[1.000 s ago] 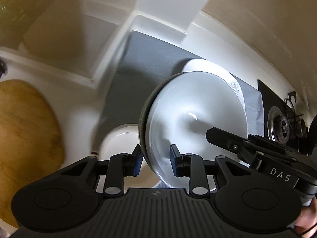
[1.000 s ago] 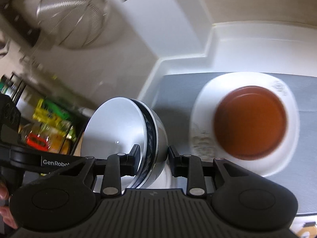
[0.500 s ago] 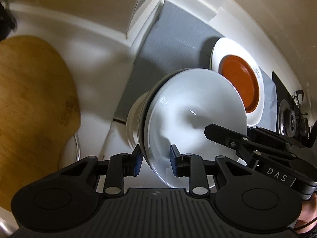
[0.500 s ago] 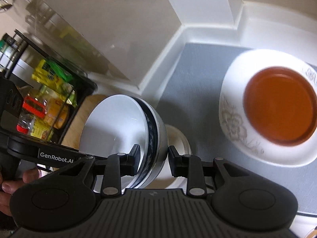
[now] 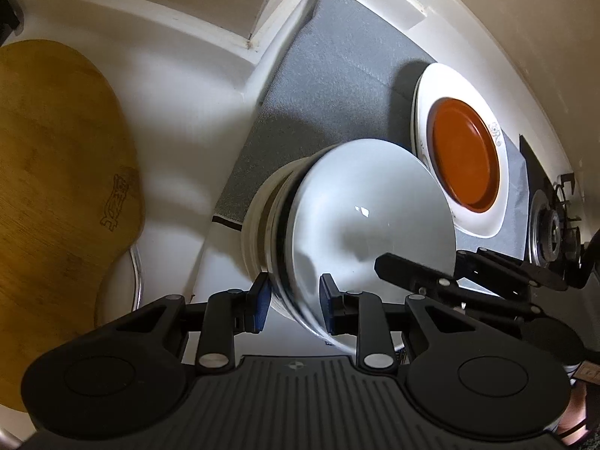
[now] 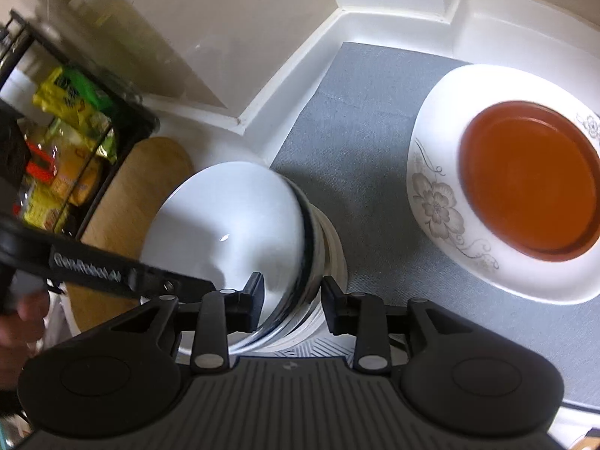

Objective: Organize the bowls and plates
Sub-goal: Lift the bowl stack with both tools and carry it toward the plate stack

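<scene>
A white bowl with a dark rim (image 5: 367, 221) (image 6: 225, 225) sits nested in a cream bowl (image 5: 257, 221) (image 6: 333, 247) at the near edge of a grey mat (image 5: 337, 86) (image 6: 352, 142). My left gripper (image 5: 293, 302) straddles one side of the bowl's rim, with its jaws a little wider than the rim. My right gripper (image 6: 291, 298) straddles the opposite side the same way. A white flowered plate (image 5: 483, 221) (image 6: 435, 202) with an orange dish (image 5: 465, 150) (image 6: 528, 180) on it lies on the mat beyond.
A wooden cutting board (image 5: 56, 172) (image 6: 127, 206) lies on the white counter to the left of the bowls. A black rack of food packets (image 6: 63, 138) stands behind it. A gas burner (image 5: 549, 221) is at the right. The white wall corner (image 5: 258, 37) borders the mat.
Both grippers brought the white bowl down into the cream bowl on the mat. Their jaws have widened and now stand slightly off the rim.
</scene>
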